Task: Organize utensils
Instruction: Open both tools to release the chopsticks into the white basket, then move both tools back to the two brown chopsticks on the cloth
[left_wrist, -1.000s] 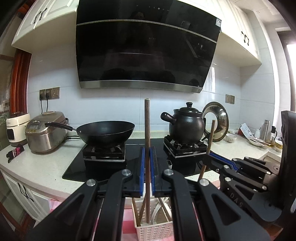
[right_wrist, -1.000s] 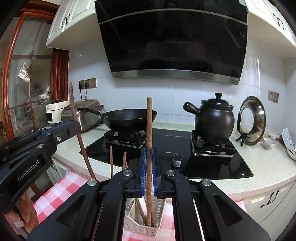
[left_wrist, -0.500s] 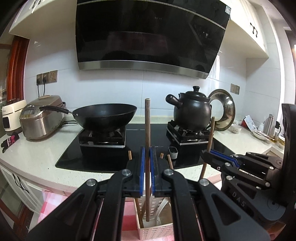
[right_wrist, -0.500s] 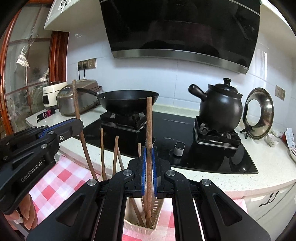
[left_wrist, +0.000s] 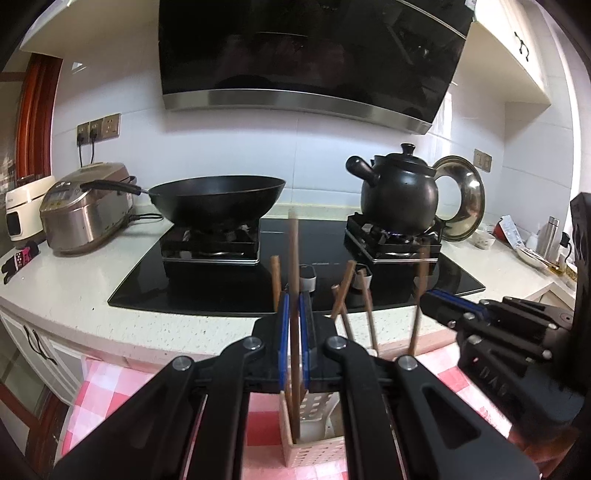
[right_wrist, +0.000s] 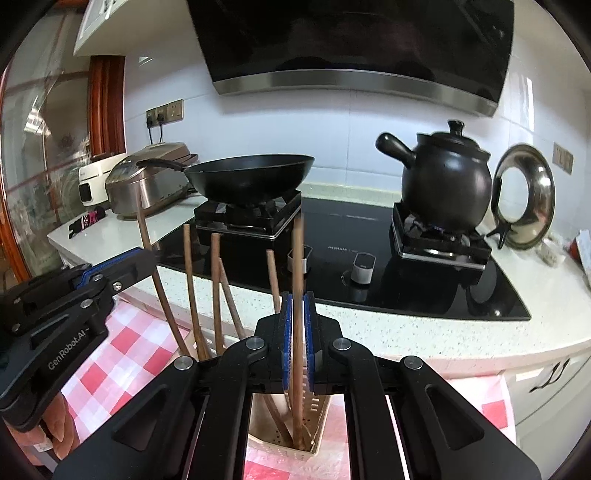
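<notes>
My left gripper (left_wrist: 293, 336) is shut on a brown wooden chopstick (left_wrist: 293, 266), held upright with its lower end inside the cream perforated utensil holder (left_wrist: 314, 448). My right gripper (right_wrist: 297, 339) is shut on another wooden chopstick (right_wrist: 297, 266), upright, its tip down in the same holder (right_wrist: 314, 417). Several more chopsticks (right_wrist: 190, 288) stand leaning in the holder. The right gripper also shows at the right of the left wrist view (left_wrist: 428, 299), gripping its chopstick (left_wrist: 419, 295). The left gripper shows at the left of the right wrist view (right_wrist: 144, 258).
The holder stands on a red-and-white checked cloth (right_wrist: 122, 354) in front of a white counter (left_wrist: 74, 288). On the black hob (right_wrist: 369, 280) are a wok (left_wrist: 218, 199) and a black clay kettle (right_wrist: 443, 181). A rice cooker (left_wrist: 81, 206) is at left, a steel lid (right_wrist: 524, 199) at right.
Both grippers have moved down with their chopsticks, so the tips now reach deeper into the holder. More of the leaning chopsticks and the checked cloth have come into view.
</notes>
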